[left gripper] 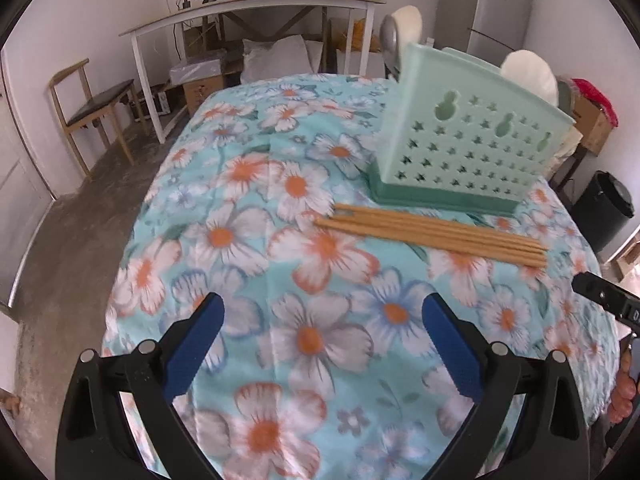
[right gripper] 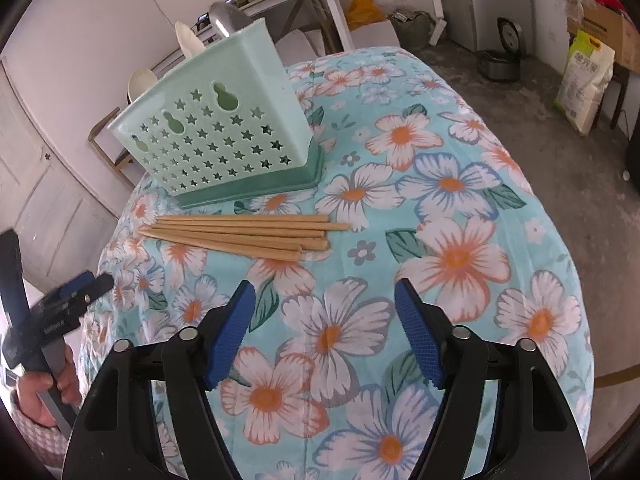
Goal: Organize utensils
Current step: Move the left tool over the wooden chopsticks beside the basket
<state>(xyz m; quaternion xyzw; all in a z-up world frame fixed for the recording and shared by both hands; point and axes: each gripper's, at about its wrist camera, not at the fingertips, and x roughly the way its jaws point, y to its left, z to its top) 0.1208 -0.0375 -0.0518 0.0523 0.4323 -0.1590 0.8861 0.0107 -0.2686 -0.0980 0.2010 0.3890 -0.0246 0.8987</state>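
Several wooden chopsticks [left gripper: 436,236] [right gripper: 240,234] lie side by side on the floral tablecloth, just in front of a mint-green perforated utensil holder [left gripper: 464,132] [right gripper: 224,128]. A metal spoon [left gripper: 390,40] [right gripper: 224,20] and white spoons [left gripper: 530,74] [right gripper: 188,42] stand in the holder. My left gripper [left gripper: 320,308] hovers open above the cloth, short of the chopsticks, nothing between its blue pads. My right gripper [right gripper: 326,296] is open too, near the chopsticks' thick ends, and holds nothing. Each gripper shows at the edge of the other's view, held by a hand.
The round table [right gripper: 500,184] drops off on all sides onto a concrete floor. A wooden chair [left gripper: 92,108], a white desk [left gripper: 248,12], a black bin [left gripper: 608,208], a sack [right gripper: 584,84] and boxes stand around the room.
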